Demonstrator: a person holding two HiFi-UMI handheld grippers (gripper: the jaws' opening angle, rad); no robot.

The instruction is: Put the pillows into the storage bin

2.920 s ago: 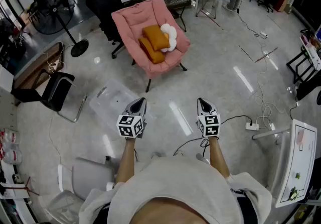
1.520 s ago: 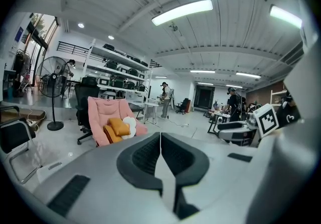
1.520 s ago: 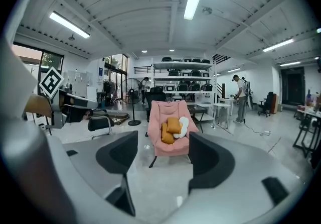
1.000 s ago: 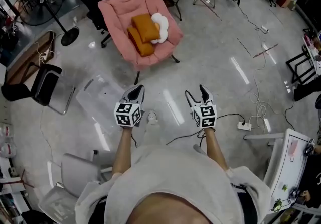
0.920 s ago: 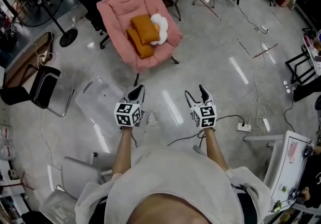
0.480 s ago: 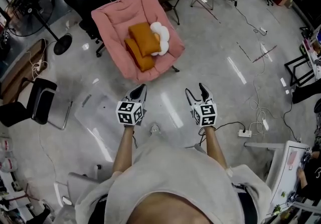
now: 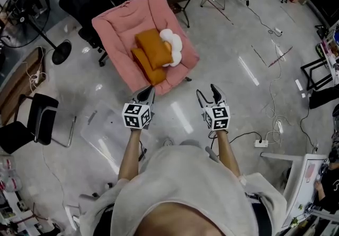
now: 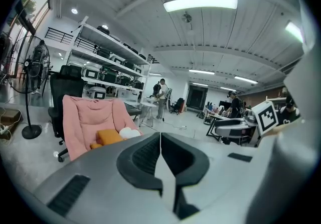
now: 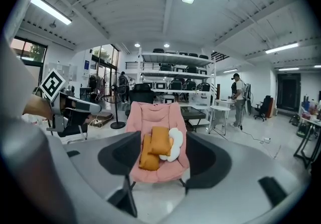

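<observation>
Both orange pillows (image 7: pixel 151 52) and the white flower-shaped pillow (image 7: pixel 172 50) lie on the seat of the pink chair (image 7: pixel 119 18). The upper orange one is stacked on the lower, and the white one is pressed against their side. None is in the clear storage bin (image 7: pixel 106 134), which sits on the floor in front of the chair, off its left front corner.

The left gripper (image 7: pixel 146 92) is held just short of the chair's front edge with its jaws together and nothing in them. The right gripper (image 7: pixel 208 92) is beside it with its jaws apart and empty, the chair and pillows framed in the gap but well beyond.

The likeliest trouble is the stack. Pulling one pillow probably drags its neighbours, and the white one, nearest the seat's edge, could roll off onto the floor. If the left gripper arrives at the chair with its jaws together, it will shove a pillow deeper into the seat and not take it. A shallow pinch on soft fabric may also slip on the way from the chair to the bin.

The bin is nearly see-through against the glossy floor, so a foot could clip it and slide it away from the chair. I cannot tell whether its top is open. A cable (image 7: pixel 241 135) trails across the floor to the right front of the chair, where it is easy to snag.
</observation>
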